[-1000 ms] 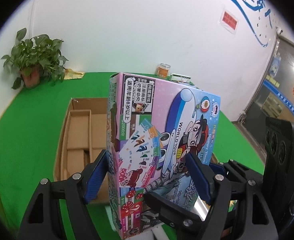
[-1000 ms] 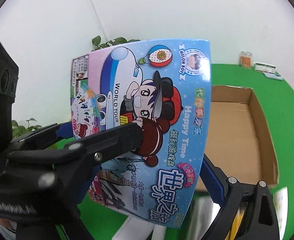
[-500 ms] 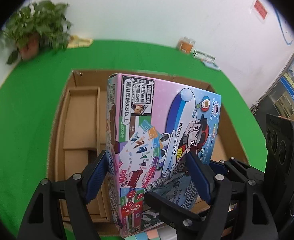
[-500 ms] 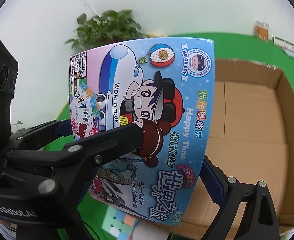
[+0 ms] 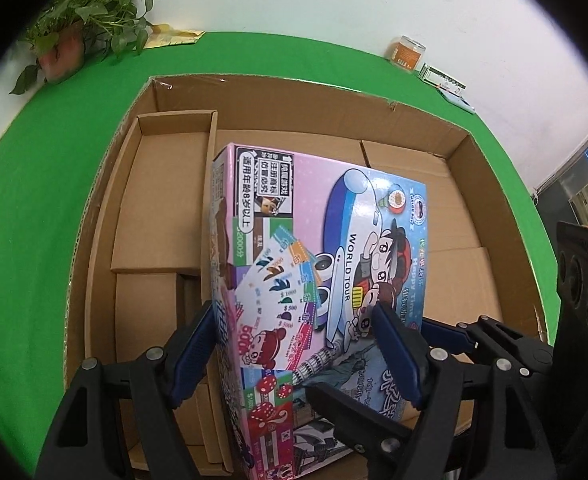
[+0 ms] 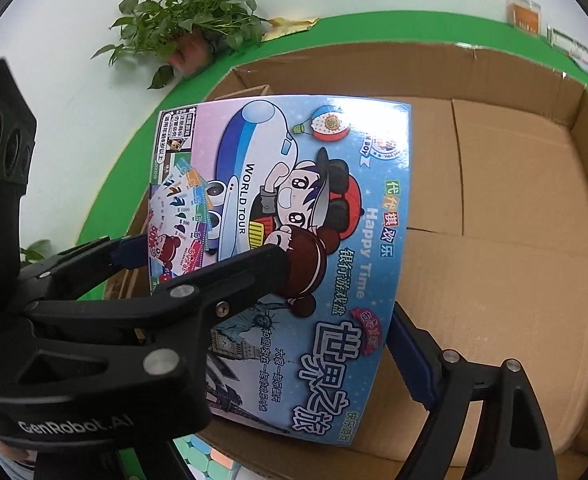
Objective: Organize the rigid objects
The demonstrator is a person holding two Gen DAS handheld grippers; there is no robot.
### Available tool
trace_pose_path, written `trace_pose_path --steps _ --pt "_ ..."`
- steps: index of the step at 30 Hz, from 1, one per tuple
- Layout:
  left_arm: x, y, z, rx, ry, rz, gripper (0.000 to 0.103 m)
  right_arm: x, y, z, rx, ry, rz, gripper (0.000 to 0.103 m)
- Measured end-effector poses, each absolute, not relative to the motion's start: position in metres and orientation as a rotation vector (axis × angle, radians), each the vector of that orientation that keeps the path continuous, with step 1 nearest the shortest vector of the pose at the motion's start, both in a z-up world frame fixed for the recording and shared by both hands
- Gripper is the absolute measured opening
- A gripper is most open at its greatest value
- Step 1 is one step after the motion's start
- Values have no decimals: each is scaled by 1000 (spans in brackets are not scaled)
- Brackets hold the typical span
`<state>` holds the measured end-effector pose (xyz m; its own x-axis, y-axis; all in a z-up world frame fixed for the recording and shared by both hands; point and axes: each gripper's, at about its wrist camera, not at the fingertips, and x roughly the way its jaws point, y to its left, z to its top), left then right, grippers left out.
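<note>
While you carry the game box (image 5: 318,280) down between both tools, mind the grip first. Nearest you, the left gripper (image 5: 294,348) has its blue pads clamped on the box's two narrow sides, jaws spread fairly wide around that width. The right gripper (image 6: 334,312) spans the box's broad printed face: one black finger lies across the cartoon artwork, the other blue pad sits at the box's right edge. Its jaws have just been closing with the box between them; whether both pads press firmly yet, you cannot tell from these views, though the box looks caught.

The box hangs tilted, its far end highest, over the big carton (image 5: 474,184), not yet resting on the floor of it as far as can be judged.

Beyond the left pad, smaller cardboard trays (image 5: 162,200) fill the carton's left side; the right side of the floor (image 6: 514,240) is bare flaps. Aim for that bare part.

To do it well:
- Keep both grips even so the box does not twist.
- Lower the near edge first, then lay the far end flat, printed face up.
- Slide it toward the divider wall of the trays so space is saved on the right.
- Let go only when the box bears on the floor.

Farther off: green table (image 5: 54,160), potted plant (image 5: 82,32), small jar (image 5: 408,52) by the wall. None interfere.
</note>
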<state>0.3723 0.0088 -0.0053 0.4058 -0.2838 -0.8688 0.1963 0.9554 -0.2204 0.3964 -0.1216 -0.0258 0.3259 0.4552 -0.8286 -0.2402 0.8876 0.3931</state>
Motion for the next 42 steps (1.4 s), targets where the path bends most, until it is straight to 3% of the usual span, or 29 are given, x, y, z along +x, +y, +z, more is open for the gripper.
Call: trace_pose_path --steps 2,6,12,16,18,20,23,25,27,30,33,40,41,42 --pt "371 13 -1 -105 1108 -296 77 397 -123 -33 226 1154 446 82" --pt "361 26 23 -160 1008 -344 74 386 -131 -62 203 1219 362 53" --pt "330 38 41 -105 905 -297 74 386 -122 -62 177 1231 358 54" --pt "300 57 43 -84 835 -261 75 372 -130 -39 185 1190 376 56" --pt "286 67 39 -69 832 -260 75 344 -152 1 179 1049 384 80" --pt "277 72 30 -44 842 -247 75 314 -177 28 149 945 356 92" --pt "272 76 12 -64 899 -257 72 284 -225 40 81 904 249 92" --pt "269 76 -2 -80 957 -285 57 279 -252 33 69 951 200 78" --pt "267 73 -9 -82 982 -289 55 279 -270 16 50 1029 148 49" --pt "264 67 -10 -51 1001 -271 54 276 -290 -12 21 1093 113 30" --pt "260 67 -13 -45 1022 -262 54 269 -299 -16 31 1071 94 23" --pt "259 68 -15 -66 1046 -255 54 270 -310 -15 15 1055 87 23" --pt "259 68 -14 -59 1034 -250 54 272 -306 -17 29 1044 94 26" --pt "258 68 -11 -52 1018 -244 54 264 -306 -9 55 1008 125 38"
